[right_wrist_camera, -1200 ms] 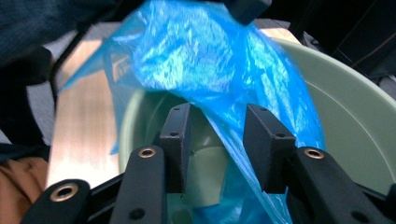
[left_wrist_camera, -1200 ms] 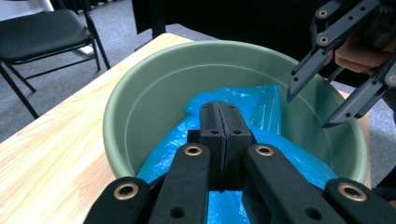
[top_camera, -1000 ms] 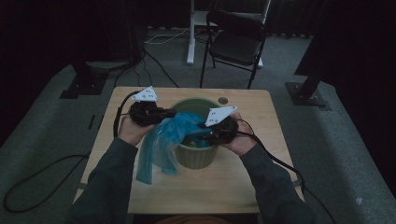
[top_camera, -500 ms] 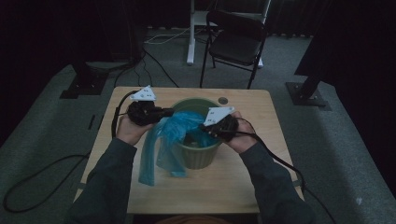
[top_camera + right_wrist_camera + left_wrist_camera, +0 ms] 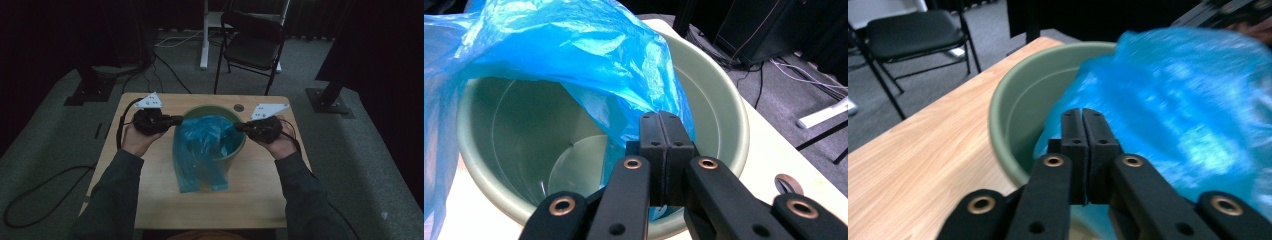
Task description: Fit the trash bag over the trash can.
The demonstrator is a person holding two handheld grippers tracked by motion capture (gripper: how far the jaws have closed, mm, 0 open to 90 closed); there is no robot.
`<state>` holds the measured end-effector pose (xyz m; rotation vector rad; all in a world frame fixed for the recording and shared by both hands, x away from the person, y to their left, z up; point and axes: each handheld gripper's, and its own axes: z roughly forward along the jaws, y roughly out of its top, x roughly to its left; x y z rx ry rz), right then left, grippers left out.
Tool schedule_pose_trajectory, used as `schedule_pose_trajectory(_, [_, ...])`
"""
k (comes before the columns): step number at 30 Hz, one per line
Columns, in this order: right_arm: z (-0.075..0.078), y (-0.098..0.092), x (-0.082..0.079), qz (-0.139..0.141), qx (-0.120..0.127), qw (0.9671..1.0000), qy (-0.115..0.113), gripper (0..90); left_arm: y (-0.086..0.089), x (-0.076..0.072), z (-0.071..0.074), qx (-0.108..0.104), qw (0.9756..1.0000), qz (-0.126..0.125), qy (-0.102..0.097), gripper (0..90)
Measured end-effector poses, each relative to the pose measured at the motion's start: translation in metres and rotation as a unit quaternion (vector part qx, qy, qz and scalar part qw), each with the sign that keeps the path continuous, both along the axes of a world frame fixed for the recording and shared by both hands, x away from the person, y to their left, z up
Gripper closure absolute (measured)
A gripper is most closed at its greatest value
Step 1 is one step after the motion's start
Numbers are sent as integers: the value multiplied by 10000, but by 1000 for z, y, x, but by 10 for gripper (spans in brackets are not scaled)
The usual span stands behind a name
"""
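Right gripper [image 5: 239, 128] has swung out to the far side of the bucket [image 5: 239, 148], stretching the blue bag [image 5: 202, 150] across its mouth
Both sets of jaws, left gripper [image 5: 179, 120] included, pinch the bag's edge; most of the bag hangs outside over the bench [image 5: 150, 200], so lining isn't done

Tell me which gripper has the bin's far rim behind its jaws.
The left gripper: it pinches the blue bag with the green bin rim curving behind; the right gripper looks down into the bin.

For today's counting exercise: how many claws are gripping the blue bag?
2. The left claw is shut on the bag at the bin's left rim; the right claw is shut on it at the right rim.
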<state>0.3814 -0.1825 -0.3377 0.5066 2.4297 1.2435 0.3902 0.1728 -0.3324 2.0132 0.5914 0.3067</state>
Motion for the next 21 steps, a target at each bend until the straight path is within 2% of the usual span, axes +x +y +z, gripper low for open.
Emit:
schedule_pose_trajectory(5, [-1,3,0,-5,-24,10000,4,900,-2,-11,8,-114,9996,-196,-150,762])
schedule_pose_trajectory(6, [-1,4,1,2,-37,10000,5,900,-3,-17,13,-216,9988,-370,-224,731])
schedule_pose_trajectory(7, [-1,4,1,2,-37,10000,5,900,-3,-17,13,-216,9988,-370,-224,699])
schedule_pose_trajectory(8, [-2,5,1,10,-43,10000,2,900,-4,-23,16,-332,9975,-558,-275,666])
schedule_pose_trajectory(9, [-2,5,1,10,-43,10000,2,900,-4,-23,16,-332,9975,-558,-275,635])
schedule_pose_trajectory(10, [-2,5,2,2,-49,10000,9,900,-5,-25,17,-351,9968,-667,-277,635])
schedule_pose_trajectory(14, [-2,6,3,-9,-45,10000,33,900,-16,-33,17,-197,9953,-860,-394,546])
schedule_pose_trajectory(15, [-2,6,3,-9,-45,10000,33,900,-16,-33,17,-197,9953,-860,-394,539])
schedule_pose_trajectory(17, [-2,6,3,-4,-45,10000,36,900,-24,-35,15,-38,9950,-905,-419,539])
schedule_pose_trajectory(19, [-2,6,3,5,-31,10000,40,900,-29,-35,14,123,9952,-878,-423,571])
schedule_pose_trajectory(20, [-2,6,3,10,-17,10000,42,900,-32,-34,12,299,9958,-743,-436,625])
schedule_pose_trajectory(21, [-2,5,3,16,-13,10000,44,900,-34,-33,11,382,9959,-694,-441,685])
